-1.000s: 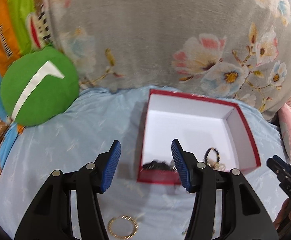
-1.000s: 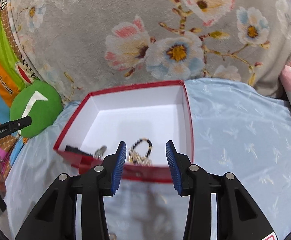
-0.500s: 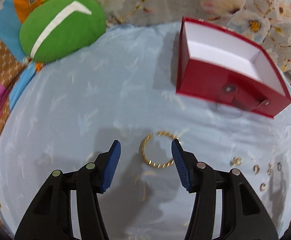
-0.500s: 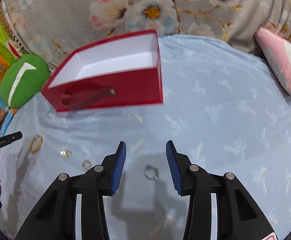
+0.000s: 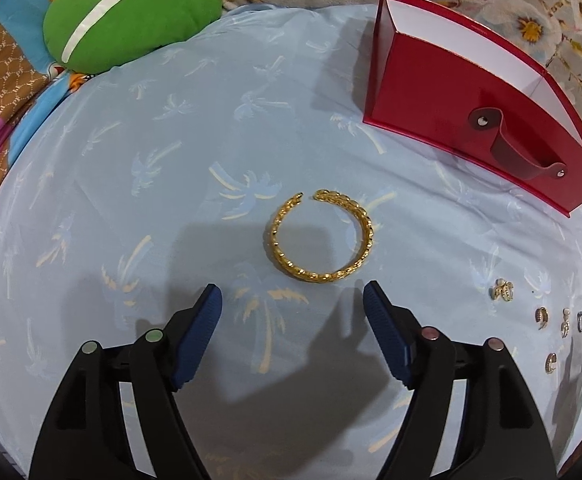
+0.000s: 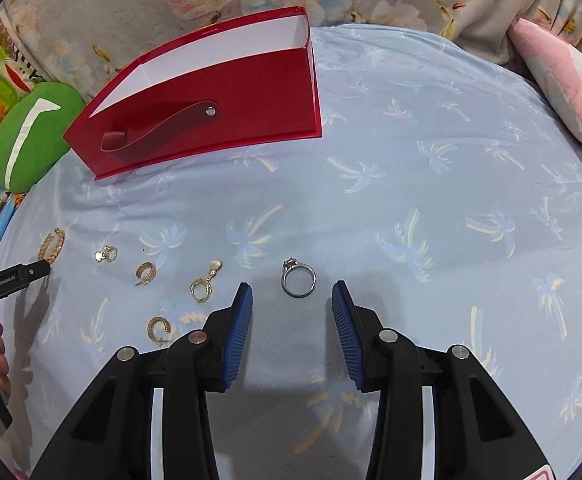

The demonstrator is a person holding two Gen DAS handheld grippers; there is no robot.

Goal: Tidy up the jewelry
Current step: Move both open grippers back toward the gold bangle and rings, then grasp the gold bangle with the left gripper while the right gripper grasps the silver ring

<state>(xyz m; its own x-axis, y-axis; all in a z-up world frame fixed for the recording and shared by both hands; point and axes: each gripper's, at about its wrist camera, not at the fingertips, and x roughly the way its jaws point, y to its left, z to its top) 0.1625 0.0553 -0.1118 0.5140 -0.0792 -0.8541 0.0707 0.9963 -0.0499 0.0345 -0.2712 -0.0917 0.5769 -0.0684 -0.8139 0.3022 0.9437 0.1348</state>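
The left hand-held gripper [image 5: 293,300] is pointing down at the pale blue bedsheet [image 5: 171,152], its jaws having just been opening; they are standing wide apart with nothing between them. The gold bangle [image 5: 322,236] is lying flat on the sheet just ahead of the fingertips, untouched, its gap facing the red box [image 5: 451,108]. That box is sitting upright and open-topped beyond the bangle, to its right, with a dark strap snapped across its front wall.

The right hand-held gripper [image 6: 292,294] is hanging partly open and gripping nothing. The silver ring [image 6: 299,279] is lying on the sheet just ahead of its fingertips, in line with the gap between them, clear of both pads. Left of the ring, small gold earrings [image 6: 203,282] are lying scattered in a loose row, running toward the bangle at the far left. The red box is standing well beyond the ring, up and to the left. A green cushion [image 5: 131,12] is resting left of the box at the sheet's edge.
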